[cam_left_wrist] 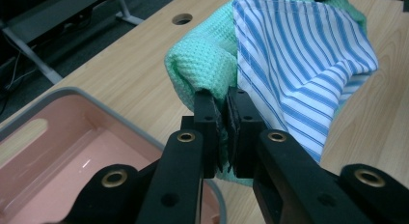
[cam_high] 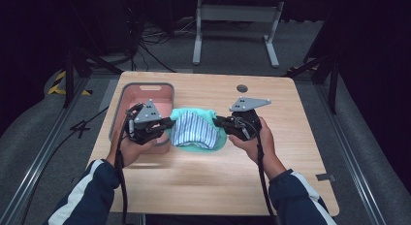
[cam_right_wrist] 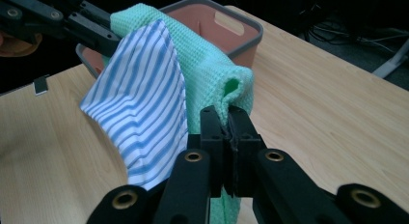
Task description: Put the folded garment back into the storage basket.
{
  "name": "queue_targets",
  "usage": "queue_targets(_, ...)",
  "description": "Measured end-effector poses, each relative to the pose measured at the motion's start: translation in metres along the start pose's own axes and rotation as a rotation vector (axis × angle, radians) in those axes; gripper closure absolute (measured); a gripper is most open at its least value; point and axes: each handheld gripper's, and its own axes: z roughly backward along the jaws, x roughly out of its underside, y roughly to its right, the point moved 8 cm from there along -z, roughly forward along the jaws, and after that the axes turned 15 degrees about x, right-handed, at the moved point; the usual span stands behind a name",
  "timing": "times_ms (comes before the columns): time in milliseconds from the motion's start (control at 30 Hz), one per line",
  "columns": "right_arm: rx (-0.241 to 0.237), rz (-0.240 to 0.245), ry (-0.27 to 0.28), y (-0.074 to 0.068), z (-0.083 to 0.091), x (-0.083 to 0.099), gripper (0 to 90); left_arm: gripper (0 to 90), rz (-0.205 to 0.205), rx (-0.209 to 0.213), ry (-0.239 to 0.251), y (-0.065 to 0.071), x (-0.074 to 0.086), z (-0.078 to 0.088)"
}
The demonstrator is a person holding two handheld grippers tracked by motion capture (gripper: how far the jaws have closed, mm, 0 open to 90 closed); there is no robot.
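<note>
Two cloths hung together between the grippers above the table (cam_high: pixel 291 137): a mint-green waffle-weave cloth (cam_high: pixel 220 140) with a blue-and-white striped cloth (cam_high: pixel 194 130) draped against it. The left gripper (cam_high: pixel 167 124) and right gripper (cam_high: pixel 218 121) each pinched a green edge, beside the pink bin (cam_high: pixel 145 91).

Green cloth (cam_left_wrist: pixel 202 64) with rough waffle weave, blue-striped white cloth (cam_left_wrist: pixel 299 64) of smooth thin fabric lying against it, glossy pink plastic bin (cam_left_wrist: pixel 58 151) beside them, matt pale wood-grain table (cam_high: pixel 271 152), matt black jaws
</note>
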Motion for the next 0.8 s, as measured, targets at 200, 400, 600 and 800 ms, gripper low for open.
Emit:
queue_targets(200,-0.018,0.026,0.015,-0.014,-0.01,-0.019,87.3,84.1,-0.011,-0.047,-0.01,-0.01,0.001,0.028)
queue_targets(400,-0.036,0.045,0.026,-0.031,-0.022,-0.037,87.3,84.2,0.0,-0.084,-0.005,-0.021,0.008,0.046)
queue_targets(600,-0.051,0.056,0.035,-0.04,-0.03,-0.046,87.3,84.1,0.031,-0.098,0.028,-0.025,0.014,0.056)
queue_targets(800,-0.065,0.067,0.041,-0.047,-0.039,-0.051,87.2,84.1,0.031,-0.133,0.021,-0.031,0.021,0.068)
